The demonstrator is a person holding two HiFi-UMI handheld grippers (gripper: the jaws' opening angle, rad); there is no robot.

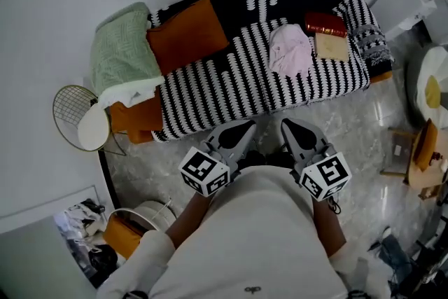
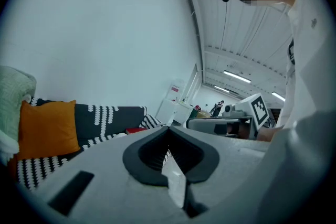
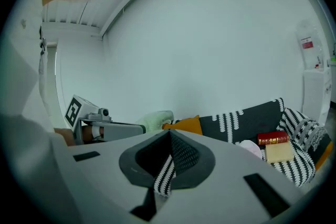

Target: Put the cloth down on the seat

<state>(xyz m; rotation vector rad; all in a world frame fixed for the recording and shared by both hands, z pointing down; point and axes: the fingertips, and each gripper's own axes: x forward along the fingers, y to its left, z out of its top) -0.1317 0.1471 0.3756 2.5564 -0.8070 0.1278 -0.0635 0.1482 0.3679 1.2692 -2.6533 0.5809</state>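
Note:
A pink cloth [image 1: 290, 49] lies crumpled on the seat of the sofa [image 1: 231, 84], which has a black-and-white striped cover; the right gripper view shows the cloth [image 3: 251, 149] low at the right. Both grippers are held close to the person's body, short of the sofa's front edge, tips toward it. My left gripper [image 1: 248, 124] is shut with nothing between its jaws, and its own view shows the tips [image 2: 169, 128] meeting. My right gripper [image 1: 285, 123] is also shut and empty [image 3: 169, 132]. Neither touches the cloth.
An orange cushion [image 1: 187, 33] and a green blanket [image 1: 123, 49] lie on the sofa's left end. A red book [image 1: 325, 24] and a tan book [image 1: 331, 47] sit just right of the cloth. A wire side table [image 1: 80, 115] stands at the left, clutter at the right.

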